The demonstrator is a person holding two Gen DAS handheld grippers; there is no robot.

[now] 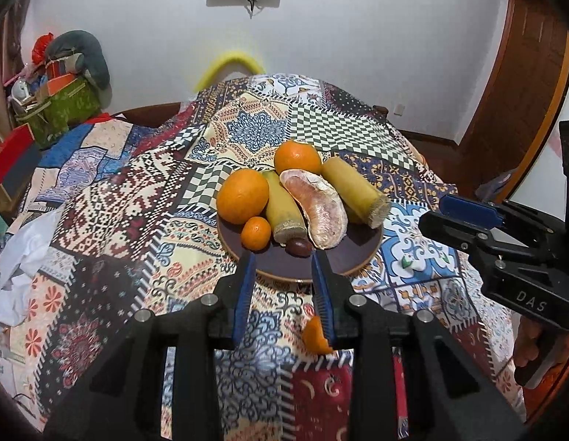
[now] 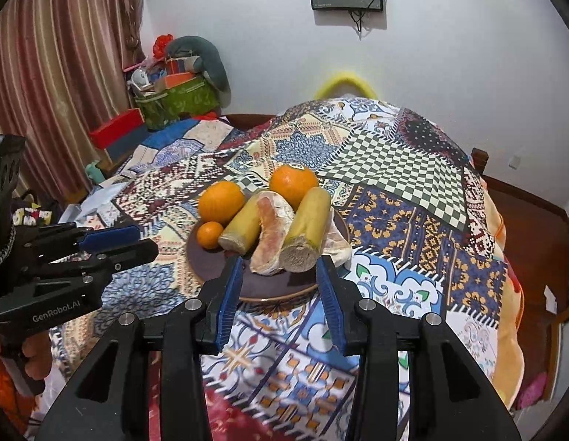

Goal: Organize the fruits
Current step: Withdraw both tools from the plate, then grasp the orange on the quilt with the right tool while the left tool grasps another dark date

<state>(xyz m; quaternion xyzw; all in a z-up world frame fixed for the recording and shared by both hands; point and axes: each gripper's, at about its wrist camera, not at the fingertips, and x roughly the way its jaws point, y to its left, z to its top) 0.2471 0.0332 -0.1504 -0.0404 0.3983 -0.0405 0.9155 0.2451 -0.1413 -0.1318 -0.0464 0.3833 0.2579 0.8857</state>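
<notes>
A dark brown plate [image 1: 343, 261] [image 2: 207, 261] on the patterned tablecloth holds two oranges [image 1: 242, 196] [image 1: 297, 157], a small tangerine [image 1: 255, 233], two yellow cut stalk pieces [image 1: 282, 204] [image 1: 354, 191], a peeled pomelo segment [image 1: 317, 209] [image 2: 271, 228] and a dark date [image 1: 298, 247]. My left gripper [image 1: 284, 261] is open and empty just before the plate's near rim. An orange tangerine piece [image 1: 315, 336] lies on the cloth beside its right finger. My right gripper [image 2: 280, 270] is open and empty over the plate's near rim; it also shows in the left wrist view [image 1: 464, 217].
The patterned cloth [image 1: 111, 228] covers the round table and drops off at the edges. Boxes and a green bag [image 1: 63, 106] are piled at the back left. A wooden door frame [image 1: 519, 84] stands at the right. White crumpled fabric [image 1: 23, 257] lies at the left.
</notes>
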